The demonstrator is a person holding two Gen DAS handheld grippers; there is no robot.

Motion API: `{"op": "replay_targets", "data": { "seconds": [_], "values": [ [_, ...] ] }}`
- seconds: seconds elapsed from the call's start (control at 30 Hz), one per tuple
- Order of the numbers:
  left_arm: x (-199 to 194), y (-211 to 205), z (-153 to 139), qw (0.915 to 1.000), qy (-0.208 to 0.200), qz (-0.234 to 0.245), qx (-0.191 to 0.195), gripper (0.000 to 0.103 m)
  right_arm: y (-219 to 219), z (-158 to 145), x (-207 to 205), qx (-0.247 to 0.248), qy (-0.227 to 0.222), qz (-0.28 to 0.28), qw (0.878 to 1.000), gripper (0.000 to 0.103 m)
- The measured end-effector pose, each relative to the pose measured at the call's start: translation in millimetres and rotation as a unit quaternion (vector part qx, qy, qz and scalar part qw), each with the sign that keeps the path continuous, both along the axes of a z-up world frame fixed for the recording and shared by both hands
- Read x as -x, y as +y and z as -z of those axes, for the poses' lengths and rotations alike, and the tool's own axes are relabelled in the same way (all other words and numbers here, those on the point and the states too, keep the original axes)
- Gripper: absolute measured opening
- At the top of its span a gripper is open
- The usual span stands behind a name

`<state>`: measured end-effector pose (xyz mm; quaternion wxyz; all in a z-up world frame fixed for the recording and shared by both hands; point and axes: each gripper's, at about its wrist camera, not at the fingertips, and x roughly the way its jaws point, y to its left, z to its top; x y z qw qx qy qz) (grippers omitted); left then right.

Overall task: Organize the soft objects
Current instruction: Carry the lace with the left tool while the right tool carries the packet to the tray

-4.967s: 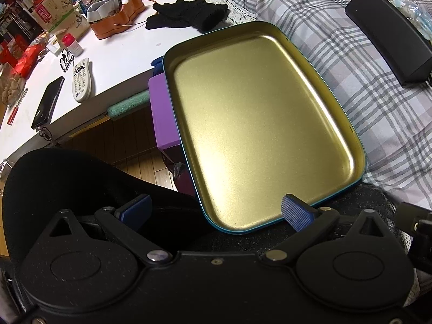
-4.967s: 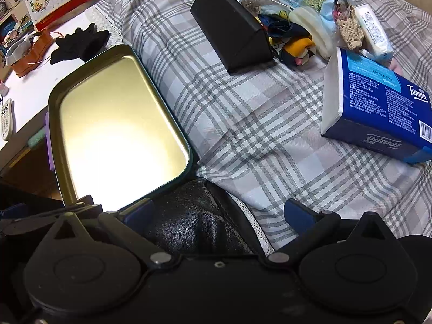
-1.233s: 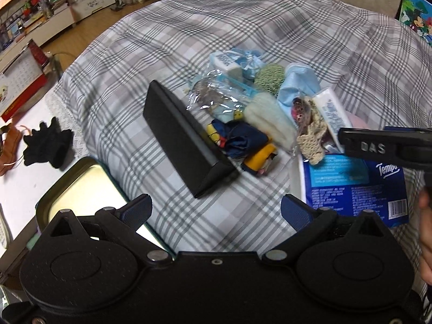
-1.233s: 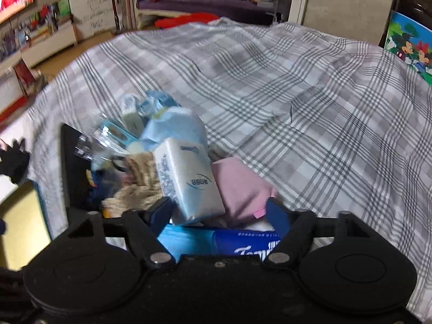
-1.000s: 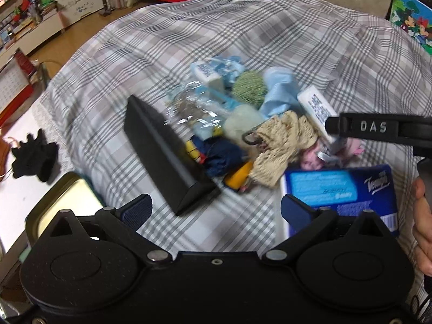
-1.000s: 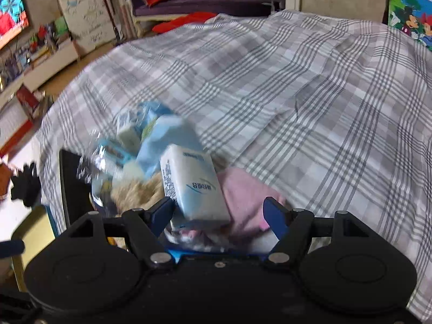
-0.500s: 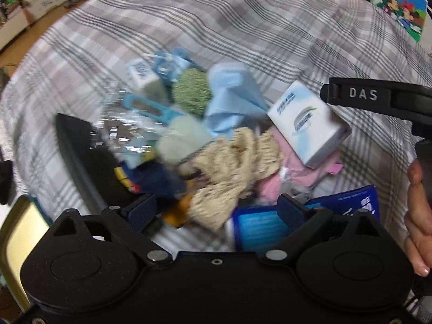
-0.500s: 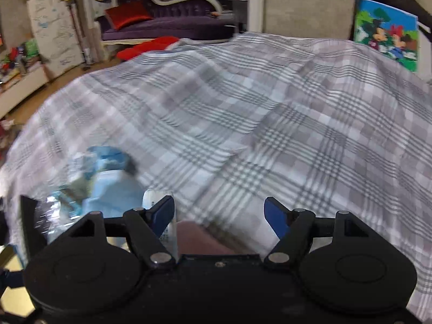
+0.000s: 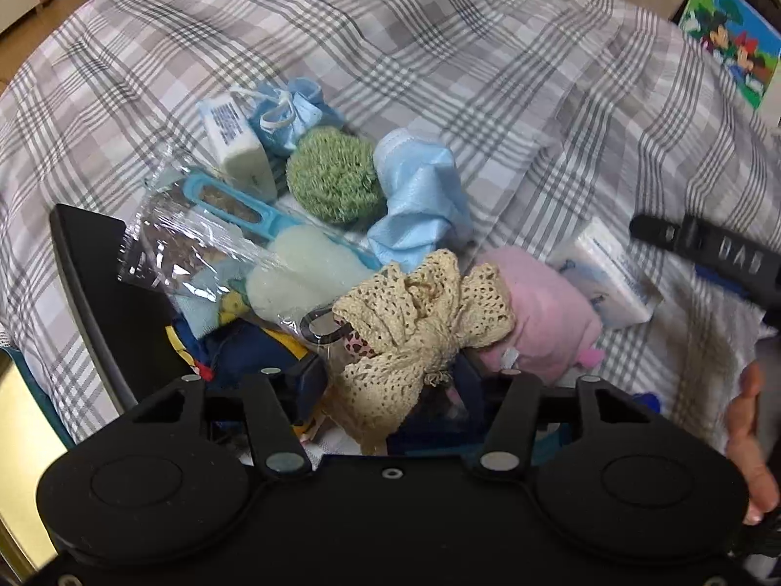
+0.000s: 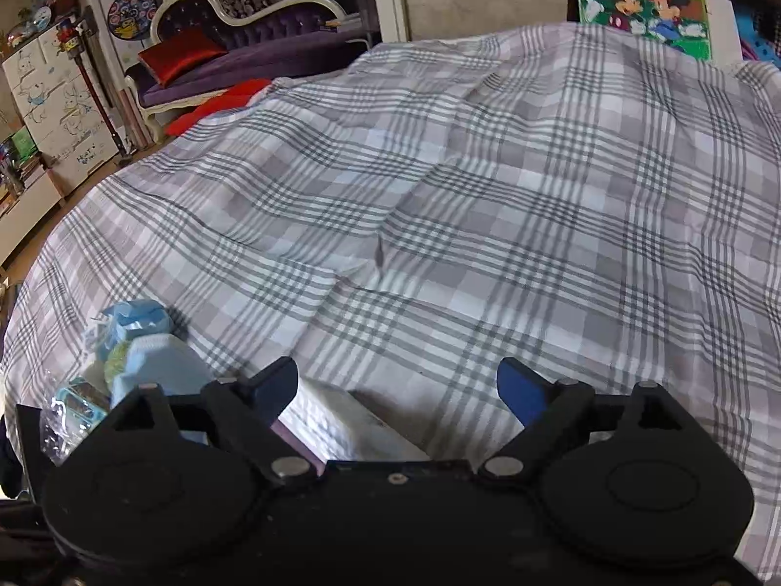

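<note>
Left wrist view: cream crocheted cloth (image 9: 420, 312) atop the pile on the plaid bedspread (image 9: 439, 49), left gripper (image 9: 390, 381) just closing around it, contact unclear. Right gripper (image 10: 398, 390), just widening, holds nothing. Gold tray (image 9: 19, 439) looks unfilled; sorting barely begun.

We see a plaid bedspread (image 10: 488, 205) over the bed | a black wedge case (image 9: 102, 293) near its left edge | a gold tray (image 9: 19, 444) at its lower-left corner | a cartoon picture (image 10: 639, 0) beyond its far-right edge | a purple sofa (image 10: 273, 44) with a red cushion (image 10: 180, 53) beyond its far-left edge.
</note>
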<state>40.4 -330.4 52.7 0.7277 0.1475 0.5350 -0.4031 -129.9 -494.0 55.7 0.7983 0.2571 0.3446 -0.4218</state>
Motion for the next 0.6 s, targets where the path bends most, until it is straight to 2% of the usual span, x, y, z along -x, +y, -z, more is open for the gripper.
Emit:
{"op": "replay_targets", "data": {
  "seconds": [0.13,0.27,0.47,0.53,0.6],
  "values": [
    [-6.0,-2.2,-12.0,0.9999,-0.013,-0.005,0.007,0.053,-6.7,7.0,6.6,-0.020,-0.003,-0.004,1.000,0.092],
    [-13.2,-2.9,-24.5,0.9997,-0.006,-0.011,0.023,0.053,-12.5,14.6,8.3,-0.041,-0.006,-0.005,0.999,0.095],
    [-16.1,-2.5,-38.5,0.9991,-0.018,-0.013,0.035,0.054,-16.0,22.5,3.3,-0.053,-0.004,-0.010,0.999,0.099],
    [-16.7,-1.3,-41.0,0.9991,-0.016,-0.015,0.037,0.053,-15.1,23.3,-1.3,-0.049,0.003,-0.014,0.999,0.099],
    [-16.0,0.6,-42.7,0.9990,-0.018,-0.014,0.038,0.053,-18.7,23.4,-9.2,-0.025,0.028,-0.014,0.999,0.098]
  ]
}}
